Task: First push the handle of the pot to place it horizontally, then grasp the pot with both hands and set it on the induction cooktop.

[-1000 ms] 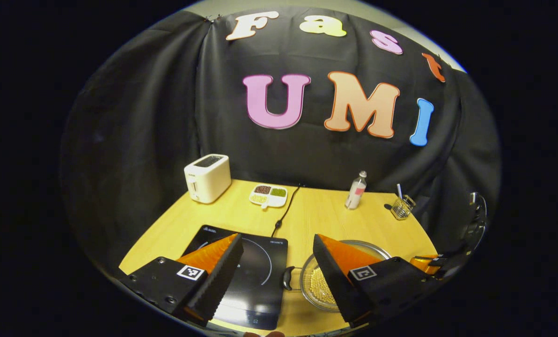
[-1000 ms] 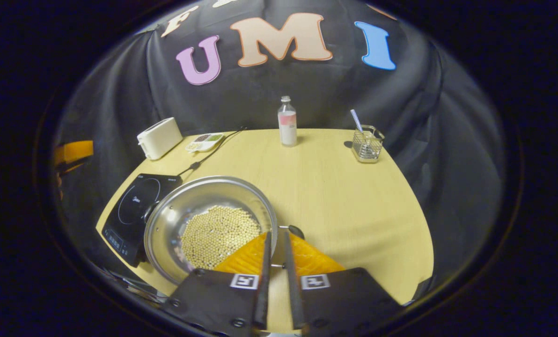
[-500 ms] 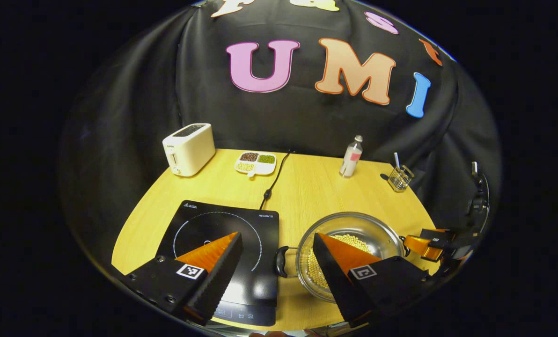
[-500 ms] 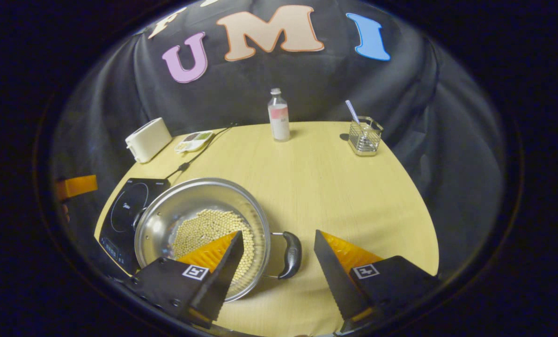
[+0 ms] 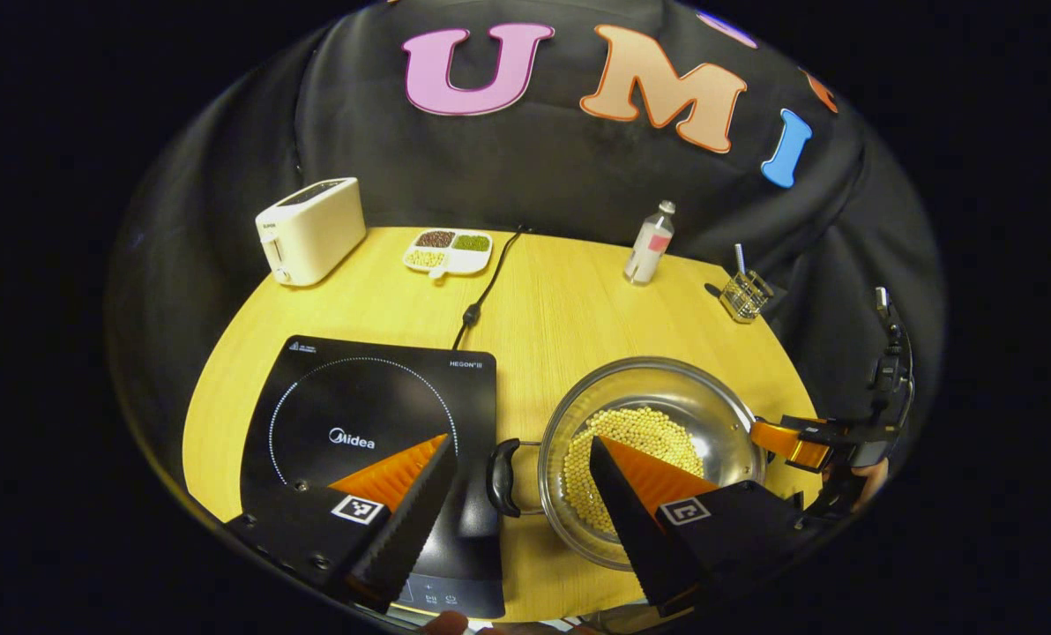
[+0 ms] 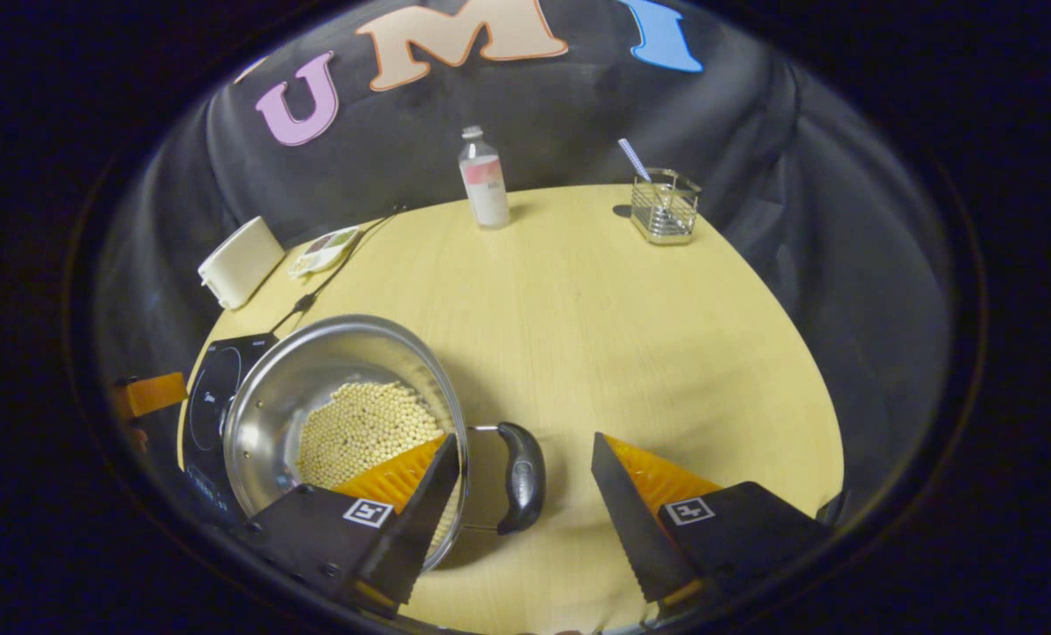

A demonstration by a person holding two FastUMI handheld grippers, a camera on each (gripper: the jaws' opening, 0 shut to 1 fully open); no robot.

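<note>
A steel pot [image 5: 658, 432] holding pale round beans stands on the wooden table, right of the black induction cooktop [image 5: 371, 441]. Its left handle [image 5: 499, 476] lies between the fingers of my open left gripper [image 5: 521, 481], untouched. In the right gripper view the same pot [image 6: 331, 414] sits at the lower left, and its right handle [image 6: 521, 476] lies in the wide gap of my open right gripper [image 6: 521, 481]. The right gripper [image 5: 830, 441] also shows at the pot's far side in the left gripper view.
A white toaster [image 5: 309, 229], a divided dish of beans [image 5: 448, 251] and the cooktop's cord [image 5: 481, 287] sit at the back left. A small bottle [image 6: 483, 181] and a wire holder [image 6: 662, 207] stand at the back right.
My right gripper went from shut to open and now straddles the pot's right handle. Both cameras rose and tilted down, so the pot and cooktop show more fully.
</note>
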